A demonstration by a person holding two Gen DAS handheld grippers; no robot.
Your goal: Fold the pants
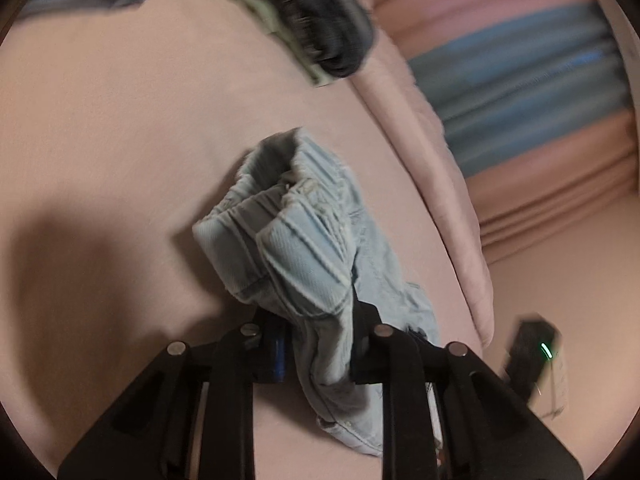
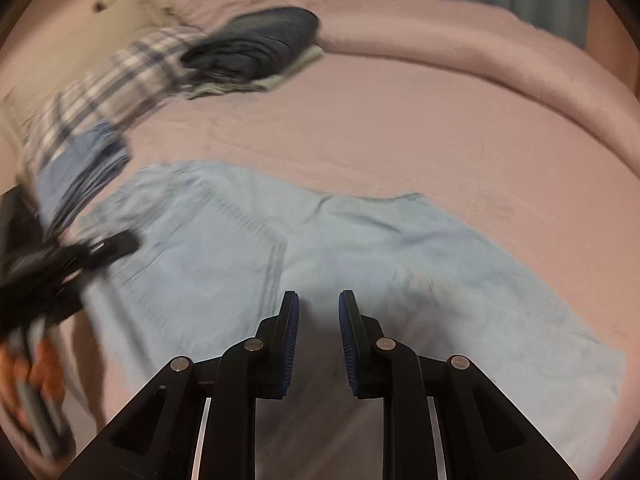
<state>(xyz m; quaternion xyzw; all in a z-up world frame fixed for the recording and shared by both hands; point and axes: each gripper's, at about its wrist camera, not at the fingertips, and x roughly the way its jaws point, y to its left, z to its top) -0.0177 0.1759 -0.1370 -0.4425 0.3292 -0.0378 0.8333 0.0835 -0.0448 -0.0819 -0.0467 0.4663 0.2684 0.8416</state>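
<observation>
**A:** Starting at the far left of the right wrist view?

**B:** Blurred there, the left gripper (image 2: 100,250), reaching in over the left edge of the light blue pants (image 2: 248,248). Just beyond the pants on that side, a folded blue garment (image 2: 86,172) and a plaid cloth (image 2: 120,84), both smeared by motion.

**A:** And the pants themselves?

**B:** Spread mostly flat on the pink bedsheet (image 2: 400,128), seams and a pocket outline facing up. Well beyond the pants, toward the rolled pink blanket (image 2: 460,44), a dark folded garment (image 2: 260,44) on top of a pale one.

**A:** Right gripper?

**B:** Right gripper (image 2: 319,332) spread apart, blue pads facing each other with only bare denim seen in the gap, nothing pinched. Poised over the near middle of the pants; touching the cloth or not, cannot tell.

**A:** Now the left wrist view.

**B:** Left gripper (image 1: 318,344) pinching a bunched fold of the pants (image 1: 296,232), cloth crumpled between the pads and hanging out below. Up beyond the pants, the dark garment (image 1: 324,20) again. Right of the pants, the pink blanket (image 1: 432,152), then pink and blue striped fabric (image 1: 520,80). Low at the right edge, a blurred black device with a green light (image 1: 532,352).
</observation>
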